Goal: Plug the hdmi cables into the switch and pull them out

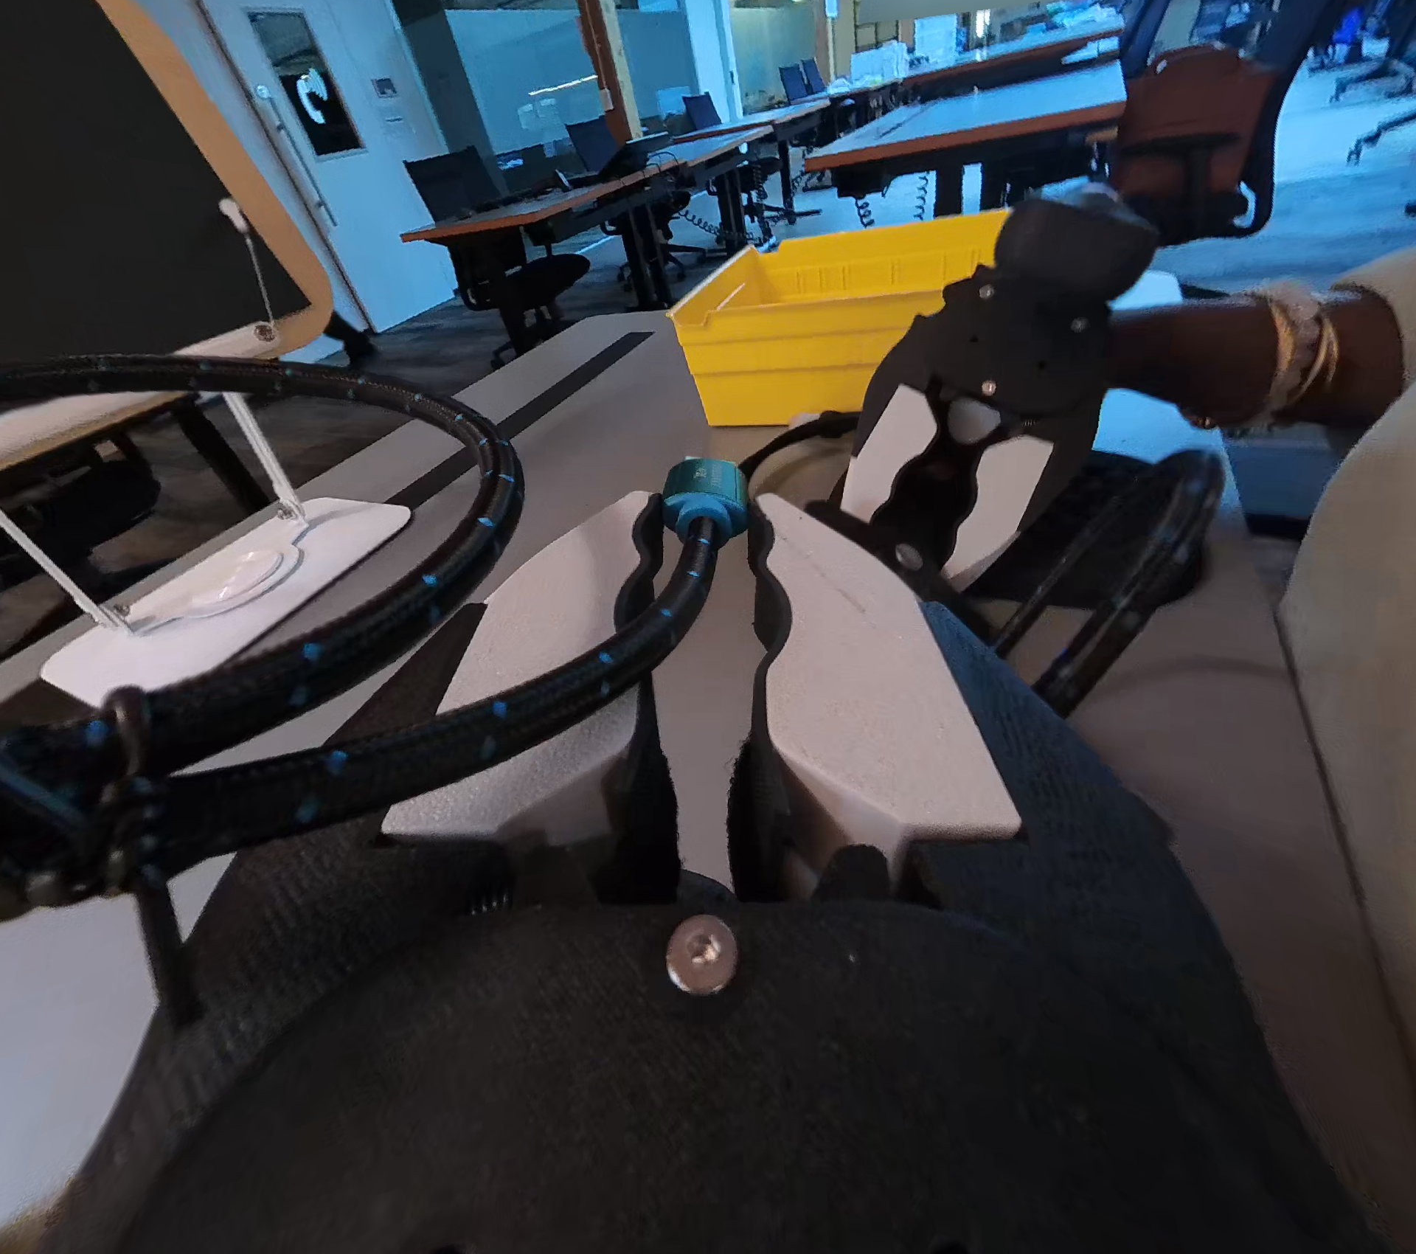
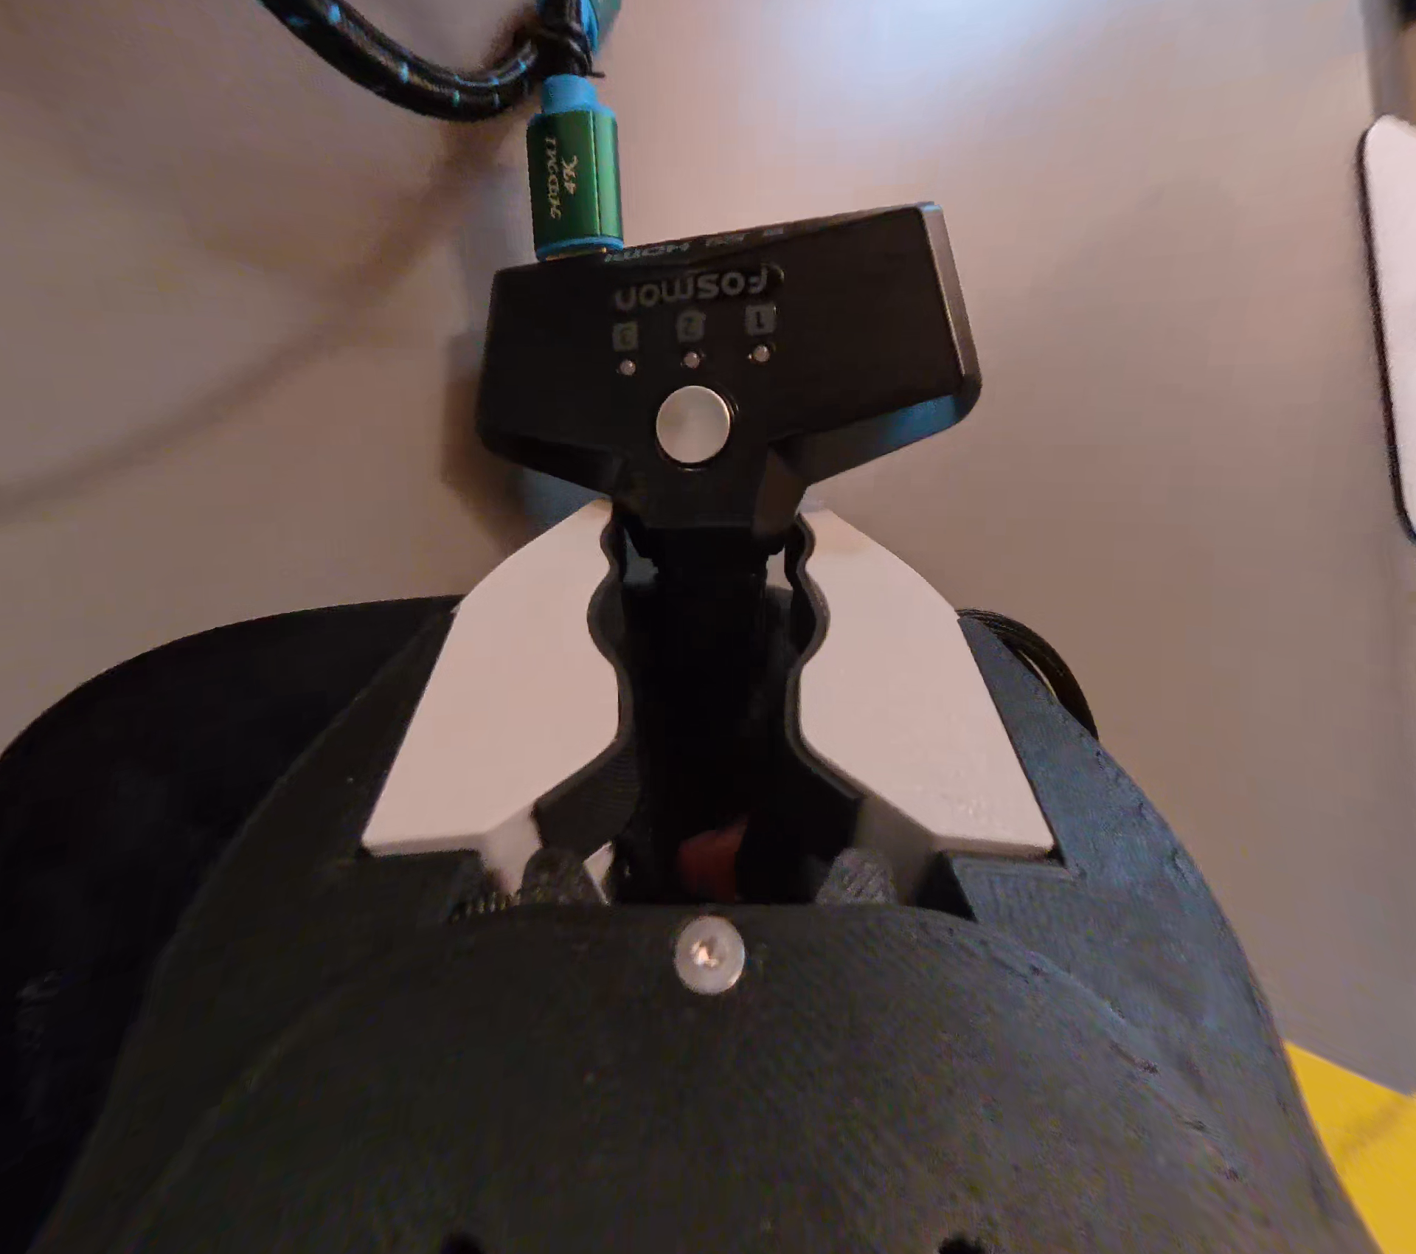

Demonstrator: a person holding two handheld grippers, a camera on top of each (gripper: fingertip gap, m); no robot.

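Jaws: left gripper (image 1: 701,512) closed on a green plug (image 1: 703,487) just above the desk (image 1: 582,405); right gripper (image 2: 709,527) clamps the switch's (image 2: 720,343) narrow end. One plug (image 2: 576,186) seated in the switch; two of three ports look empty. Judgement: early in plugging, all pulling left. Count: plugs two, switch one, yellow bin (image 1: 812,328) one.

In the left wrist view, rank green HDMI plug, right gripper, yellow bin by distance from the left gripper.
1. Green HDMI plug, between the left gripper's fingertips.
2. Right gripper, just beyond, to the right.
3. Yellow bin, farthest, behind on the table.
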